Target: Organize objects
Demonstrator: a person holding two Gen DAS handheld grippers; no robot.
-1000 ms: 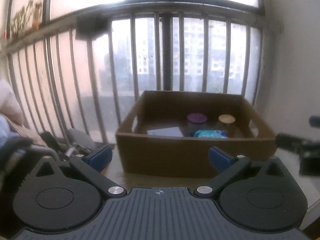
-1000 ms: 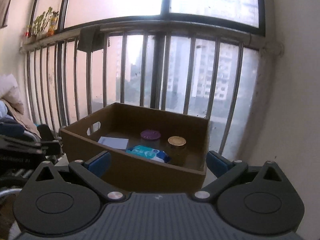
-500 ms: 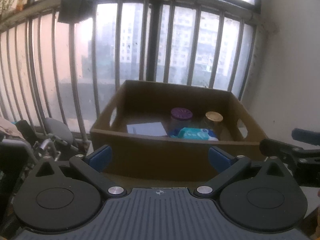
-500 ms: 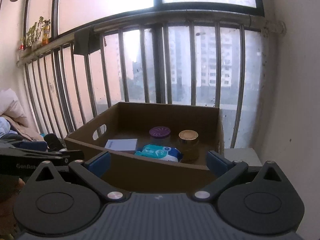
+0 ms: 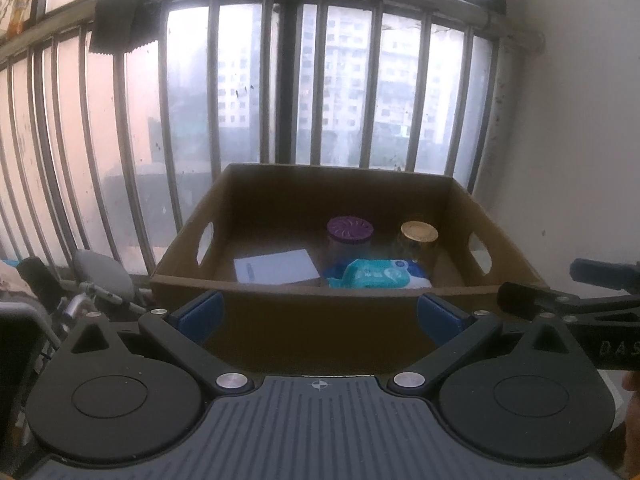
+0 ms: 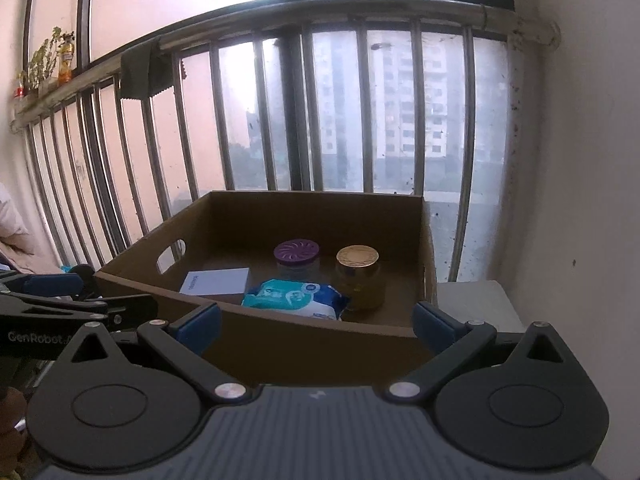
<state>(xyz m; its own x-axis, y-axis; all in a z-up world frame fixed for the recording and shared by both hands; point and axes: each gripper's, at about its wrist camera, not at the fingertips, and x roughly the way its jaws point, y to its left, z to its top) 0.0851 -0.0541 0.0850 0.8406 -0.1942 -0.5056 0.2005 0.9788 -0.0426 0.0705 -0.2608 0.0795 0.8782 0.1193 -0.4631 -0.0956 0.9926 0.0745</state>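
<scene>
A brown cardboard box (image 5: 304,320) (image 6: 280,340) stands by the barred window. Inside lie a white card (image 5: 276,266) (image 6: 214,281), a teal wipes pack (image 5: 376,274) (image 6: 296,296), a purple-lidded jar (image 5: 350,232) (image 6: 297,252) and a gold-lidded jar (image 5: 419,234) (image 6: 358,276). My left gripper (image 5: 320,312) is open and empty, just in front of the box's near wall. My right gripper (image 6: 316,320) is open and empty, also before the near wall. Each gripper shows at the edge of the other's view.
Metal window bars (image 5: 280,92) run behind the box. A white wall (image 6: 580,160) is at the right, with a grey ledge (image 6: 476,304) beside the box. A grey padded seat and metal frame (image 5: 104,276) stand at the left.
Both grippers have moved closer to the box and risen, so more of its inside shows. Both stay open.
</scene>
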